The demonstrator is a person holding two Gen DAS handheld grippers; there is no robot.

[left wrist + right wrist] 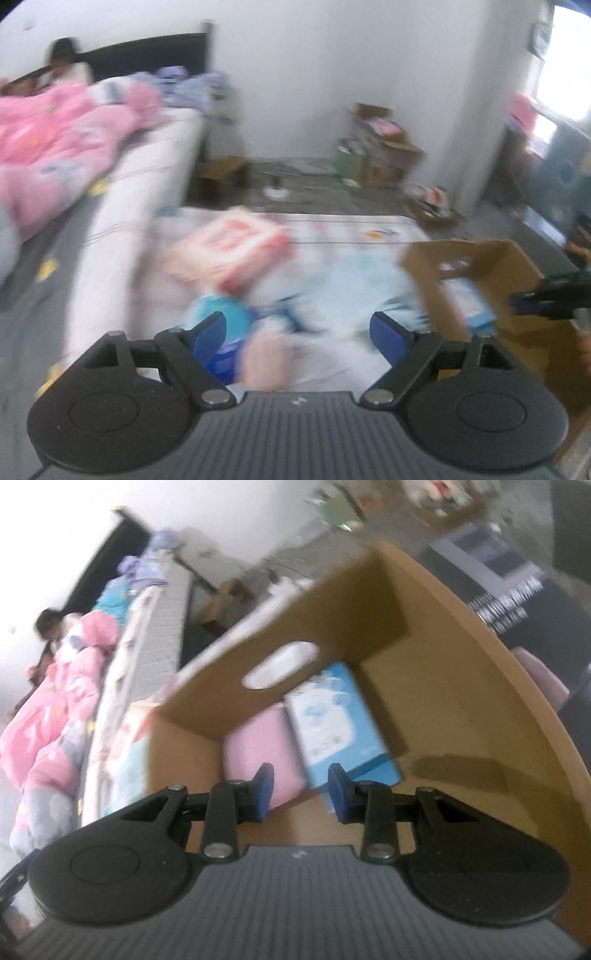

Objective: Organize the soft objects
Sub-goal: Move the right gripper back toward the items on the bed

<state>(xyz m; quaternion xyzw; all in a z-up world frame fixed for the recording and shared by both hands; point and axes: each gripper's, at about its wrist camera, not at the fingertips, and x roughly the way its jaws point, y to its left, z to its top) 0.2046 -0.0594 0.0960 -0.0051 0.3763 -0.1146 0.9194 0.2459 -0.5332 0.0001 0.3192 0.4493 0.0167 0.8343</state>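
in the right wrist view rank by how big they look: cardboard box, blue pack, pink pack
1. cardboard box, largest by far.
2-3. blue pack and pink pack: look alike; the blue one hides part of the pink, so unranked.

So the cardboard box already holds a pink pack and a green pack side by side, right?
Not quite. The cardboard box holds the pink pack, but the pack beside it is blue, not green. The right wrist view looks straight into the box and shows both.

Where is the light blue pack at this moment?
In the right wrist view the light blue pack lies inside the cardboard box, right of the pink pack, just ahead of the right gripper.
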